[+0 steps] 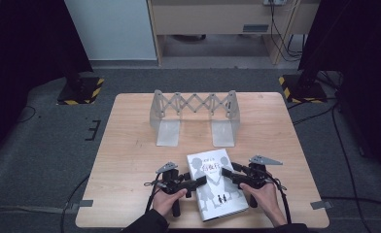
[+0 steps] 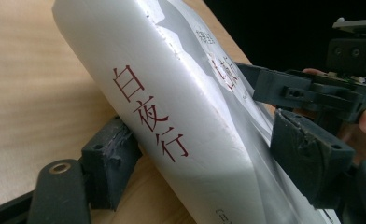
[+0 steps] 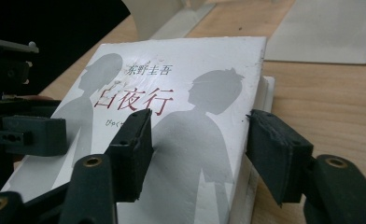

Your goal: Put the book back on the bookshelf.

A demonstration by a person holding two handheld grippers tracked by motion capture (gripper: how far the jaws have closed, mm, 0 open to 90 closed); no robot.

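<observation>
metal bookend rack point(image 1: 194, 112) stands beyond the book point(image 1: 216, 187), well apart.

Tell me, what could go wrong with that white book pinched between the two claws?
The book looks thick and glossy; the left claw straddles its rounded spine, so it might slip out when lifted. The right claw has one pad on the cover and one at the page edge, which could crease the jacket. The metal bookend rack stands apart, so a dropped book would hit the table.
</observation>
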